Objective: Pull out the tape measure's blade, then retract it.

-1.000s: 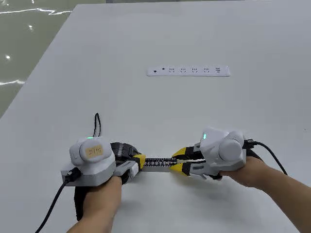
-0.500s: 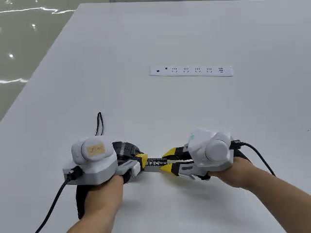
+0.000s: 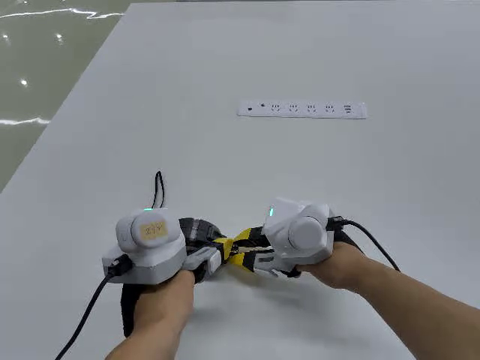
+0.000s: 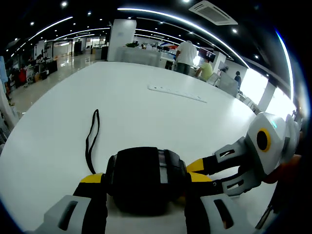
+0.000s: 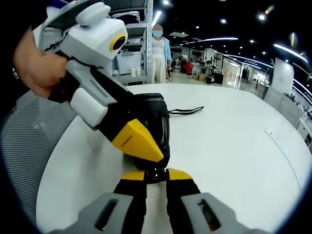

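Right hand-held gripper [image 3: 236, 255] closer | right gripper view: pinching blade hook [image 5: 156, 174] | left hand-held gripper [image 4: 146, 181] clamps tape measure [image 4: 144, 168]

I count two grippers in my grip, my left gripper [image 4: 146, 178] and my right gripper [image 5: 156, 175], each with two jaws. Two hands hold them: my left hand [image 3: 161, 296] and my right hand [image 3: 337, 264]. Two black leads trail off, a left cable [image 3: 86, 315] and a right cable [image 3: 371, 241].

One tape measure [image 3: 196, 231], with one strap loop [image 3: 157, 189]. One power strip [image 3: 303, 109] on one white table [image 3: 225, 150] – its sockets are too small for me to count.

Beyond the table, the left gripper view gives two people close together, a person in white [image 4: 186, 54] and a person in green [image 4: 205, 70]; the right gripper view gives one standing person [image 5: 158, 54].
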`<action>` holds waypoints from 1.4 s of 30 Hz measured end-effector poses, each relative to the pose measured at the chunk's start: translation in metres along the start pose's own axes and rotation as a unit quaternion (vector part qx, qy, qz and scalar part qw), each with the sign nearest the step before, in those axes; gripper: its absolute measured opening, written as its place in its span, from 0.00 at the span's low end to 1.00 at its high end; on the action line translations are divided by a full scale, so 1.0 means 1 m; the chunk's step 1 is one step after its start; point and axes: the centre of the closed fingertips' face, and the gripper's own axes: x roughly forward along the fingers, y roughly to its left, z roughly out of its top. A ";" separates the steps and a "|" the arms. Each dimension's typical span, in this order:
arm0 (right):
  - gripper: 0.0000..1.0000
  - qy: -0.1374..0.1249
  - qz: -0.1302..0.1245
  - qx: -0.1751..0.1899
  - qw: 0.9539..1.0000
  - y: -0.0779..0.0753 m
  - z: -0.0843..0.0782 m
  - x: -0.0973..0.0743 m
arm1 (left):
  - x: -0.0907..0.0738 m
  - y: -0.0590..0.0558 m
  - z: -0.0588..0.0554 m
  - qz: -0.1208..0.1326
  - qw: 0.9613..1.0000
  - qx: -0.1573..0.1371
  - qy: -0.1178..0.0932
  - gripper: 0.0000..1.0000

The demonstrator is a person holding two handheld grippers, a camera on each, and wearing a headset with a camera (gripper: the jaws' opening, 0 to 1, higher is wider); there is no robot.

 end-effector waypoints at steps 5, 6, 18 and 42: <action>0.13 0.001 -0.001 -0.003 1.000 0.000 0.000 0.000 | 0.000 -0.001 0.000 0.002 1.000 0.000 -0.001 0.62; 0.14 0.002 0.000 -0.003 1.000 0.001 -0.001 0.000 | 0.000 -0.001 0.000 0.002 1.000 0.001 -0.001 0.62; 0.14 0.006 0.008 -0.010 1.000 0.003 0.000 0.000 | 0.000 0.000 0.000 0.001 1.000 -0.002 -0.001 0.62; 0.16 0.021 0.018 -0.038 0.999 0.004 -0.001 0.003 | 0.000 0.000 0.000 0.002 1.000 0.002 0.001 0.64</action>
